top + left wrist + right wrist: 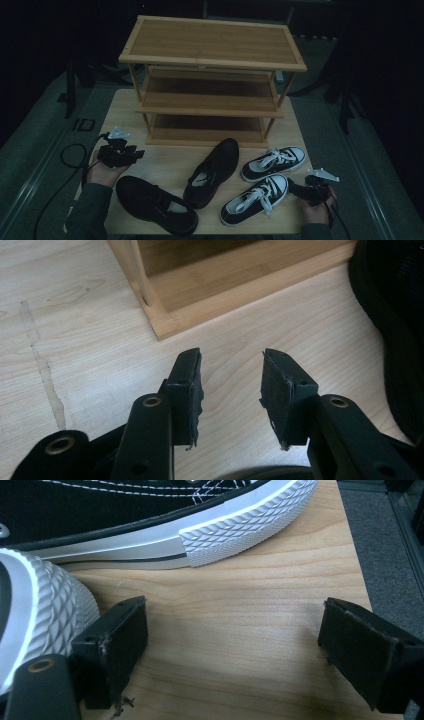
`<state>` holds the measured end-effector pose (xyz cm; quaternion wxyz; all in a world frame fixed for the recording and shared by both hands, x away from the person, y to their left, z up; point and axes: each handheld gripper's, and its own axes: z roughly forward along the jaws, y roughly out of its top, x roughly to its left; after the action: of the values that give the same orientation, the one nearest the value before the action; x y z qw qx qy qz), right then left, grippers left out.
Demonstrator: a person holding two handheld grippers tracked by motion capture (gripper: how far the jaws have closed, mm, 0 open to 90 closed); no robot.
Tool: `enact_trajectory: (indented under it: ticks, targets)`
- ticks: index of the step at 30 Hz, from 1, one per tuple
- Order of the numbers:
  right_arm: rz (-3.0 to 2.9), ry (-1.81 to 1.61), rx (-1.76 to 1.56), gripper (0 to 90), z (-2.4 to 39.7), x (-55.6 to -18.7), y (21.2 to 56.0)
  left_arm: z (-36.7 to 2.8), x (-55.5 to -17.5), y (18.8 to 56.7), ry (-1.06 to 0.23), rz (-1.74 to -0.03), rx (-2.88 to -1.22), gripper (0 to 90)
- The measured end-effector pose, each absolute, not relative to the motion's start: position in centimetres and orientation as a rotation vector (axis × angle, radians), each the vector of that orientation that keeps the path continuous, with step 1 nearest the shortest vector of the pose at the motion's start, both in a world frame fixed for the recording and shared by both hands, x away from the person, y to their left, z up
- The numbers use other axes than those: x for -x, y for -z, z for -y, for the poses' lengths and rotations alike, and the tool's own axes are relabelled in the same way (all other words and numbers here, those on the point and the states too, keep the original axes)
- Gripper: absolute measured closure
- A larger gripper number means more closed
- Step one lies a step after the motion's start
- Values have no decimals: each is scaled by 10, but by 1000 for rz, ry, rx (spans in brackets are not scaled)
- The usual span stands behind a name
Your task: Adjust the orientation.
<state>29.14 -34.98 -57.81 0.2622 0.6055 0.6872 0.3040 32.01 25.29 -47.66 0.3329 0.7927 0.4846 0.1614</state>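
Both tongs, left (134, 153) and right (291, 187), gape empty beside the rack (210, 80); the nearest sneaker (256, 199) looks light and soft, best pinched at its stiff rubber toe.

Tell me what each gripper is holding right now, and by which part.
Nothing. The left gripper and right gripper both stand open over bare table.

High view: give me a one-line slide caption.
Four shoes, two black and two sneakers, lie before an empty bamboo rack while the open left gripper and right gripper flank them.
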Motion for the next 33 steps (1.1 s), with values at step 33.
enact_trajectory:
  ticks: [33]
  targets:
    - [-1859, -823, -1638, 123, 350, -291, 578, -249, -296, 473, -373, -1207, -2102, 598]
